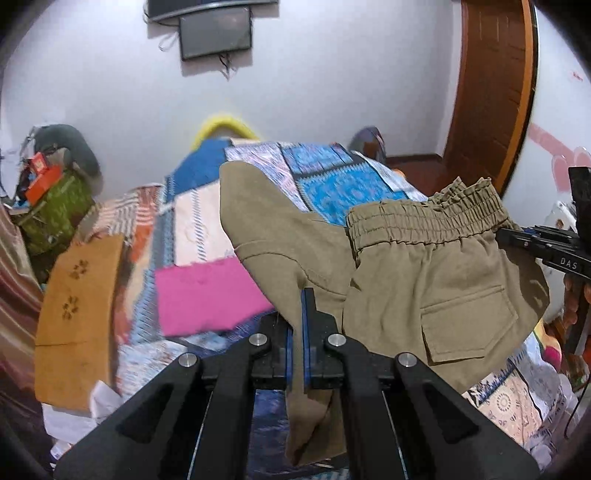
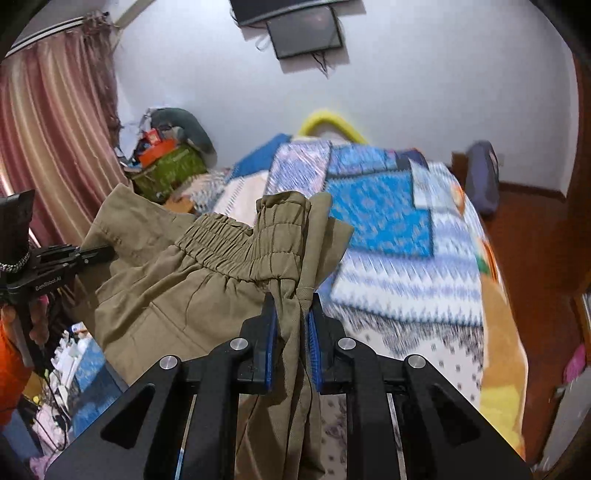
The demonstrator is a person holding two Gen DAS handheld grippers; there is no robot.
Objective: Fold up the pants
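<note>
Khaki pants [image 1: 424, 280] with an elastic waistband [image 1: 424, 221] and a flap pocket hang in the air over the bed. My left gripper [image 1: 299, 299] is shut on a fold of the khaki cloth, which drapes down between its arms. My right gripper [image 2: 291, 306] is shut on a bunched edge of the pants [image 2: 184, 288] near the waistband [image 2: 236, 240]. In the left wrist view the right gripper [image 1: 517, 236] reaches into the pants from the right edge. In the right wrist view the left gripper [image 2: 99, 253] grips the cloth at the far left.
A patchwork bedspread [image 1: 207, 295] in blue, pink and orange covers the bed [image 2: 406, 280] below. Bags and boxes [image 1: 51, 206] pile at the left by a pink curtain [image 2: 48, 147]. A wooden door [image 1: 491, 96] stands right, and a dark screen [image 2: 306, 33] hangs on the far wall.
</note>
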